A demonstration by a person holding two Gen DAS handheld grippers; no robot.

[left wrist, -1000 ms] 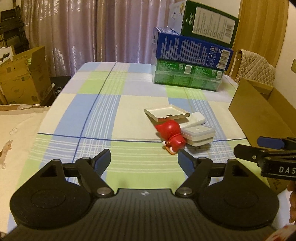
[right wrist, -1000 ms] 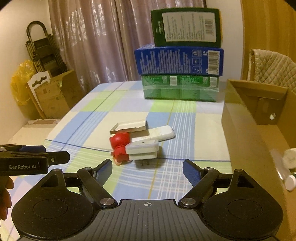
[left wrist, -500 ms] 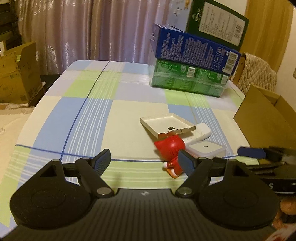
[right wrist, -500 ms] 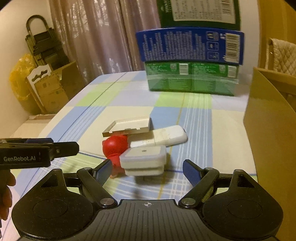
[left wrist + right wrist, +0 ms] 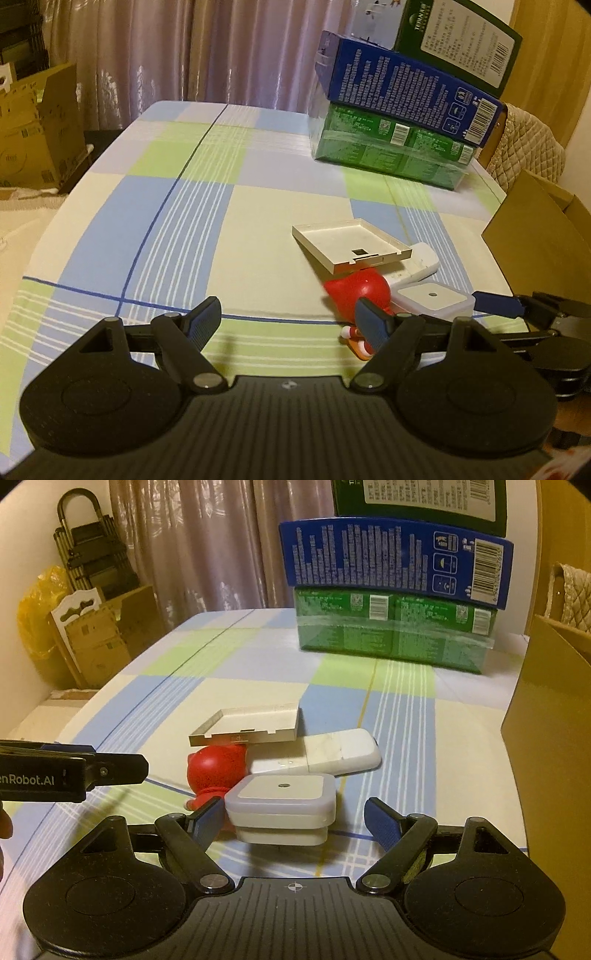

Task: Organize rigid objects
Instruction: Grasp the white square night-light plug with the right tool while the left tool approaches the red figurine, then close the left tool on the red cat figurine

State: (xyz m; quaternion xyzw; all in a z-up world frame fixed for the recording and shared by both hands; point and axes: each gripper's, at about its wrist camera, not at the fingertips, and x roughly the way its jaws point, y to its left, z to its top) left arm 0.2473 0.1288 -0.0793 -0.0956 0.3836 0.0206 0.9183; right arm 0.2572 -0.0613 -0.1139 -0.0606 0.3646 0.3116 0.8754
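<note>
A pile lies on the checked tablecloth: a white square plug-in light (image 5: 282, 805), a red toy figure (image 5: 216, 770), a white remote (image 5: 332, 755) and a beige shallow tray lid (image 5: 247, 725) resting on them. My right gripper (image 5: 295, 821) is open, its fingers on either side of the square light, not closed on it. My left gripper (image 5: 288, 321) is open and empty just left of the red toy (image 5: 360, 291). The square light (image 5: 432, 299), the remote (image 5: 417, 266) and the tray lid (image 5: 351, 245) also show in the left wrist view.
Stacked green, blue and dark green boxes (image 5: 395, 602) stand at the table's far side. An open cardboard box (image 5: 554, 720) stands at the right edge. Cardboard boxes (image 5: 33, 133) and a folded ladder (image 5: 92, 554) stand on the floor to the left.
Both grippers have moved forward toward the pile. The right gripper's fingers now flank the square light. The left gripper's right finger now overlaps the red toy.
</note>
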